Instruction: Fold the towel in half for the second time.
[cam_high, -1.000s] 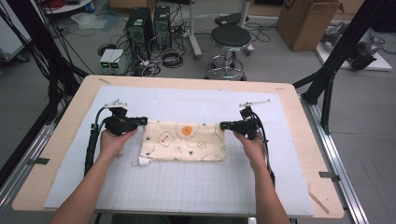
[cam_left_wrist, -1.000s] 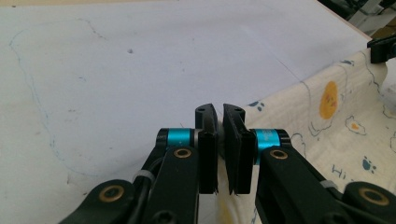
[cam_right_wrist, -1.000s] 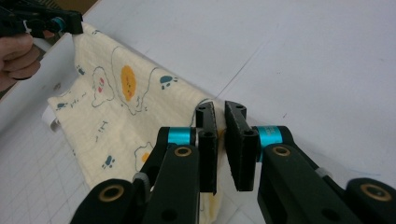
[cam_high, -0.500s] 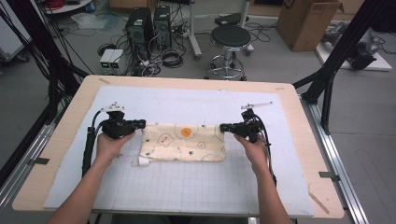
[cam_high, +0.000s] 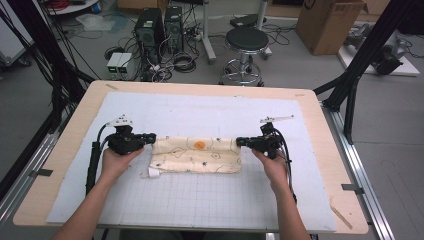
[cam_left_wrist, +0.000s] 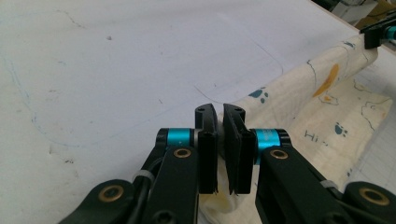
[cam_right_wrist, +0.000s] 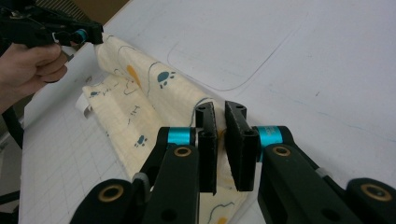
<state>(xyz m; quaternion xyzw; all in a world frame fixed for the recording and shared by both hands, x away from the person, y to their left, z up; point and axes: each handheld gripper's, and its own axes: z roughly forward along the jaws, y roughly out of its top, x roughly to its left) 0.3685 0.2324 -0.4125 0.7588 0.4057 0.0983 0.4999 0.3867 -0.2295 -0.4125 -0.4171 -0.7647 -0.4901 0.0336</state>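
Observation:
A cream cloth printed with paw marks and an orange spot lies folded across the middle of the white mat. My left gripper is shut on the cloth's far left corner. My right gripper is shut on its far right corner. In the left gripper view the jaws pinch the raised fold of the cloth, with the other gripper far off at the top right. In the right gripper view the jaws hold the cloth, and the left gripper grips the opposite end.
A small white tag sticks out at the cloth's near left corner. The mat covers most of the wooden table. Beyond the far edge, on the floor, stand a stool, computer towers and a cardboard box.
Both grippers have come slightly toward the person, drawing the cloth's far edge with them. The cloth now looks a little narrower front to back.

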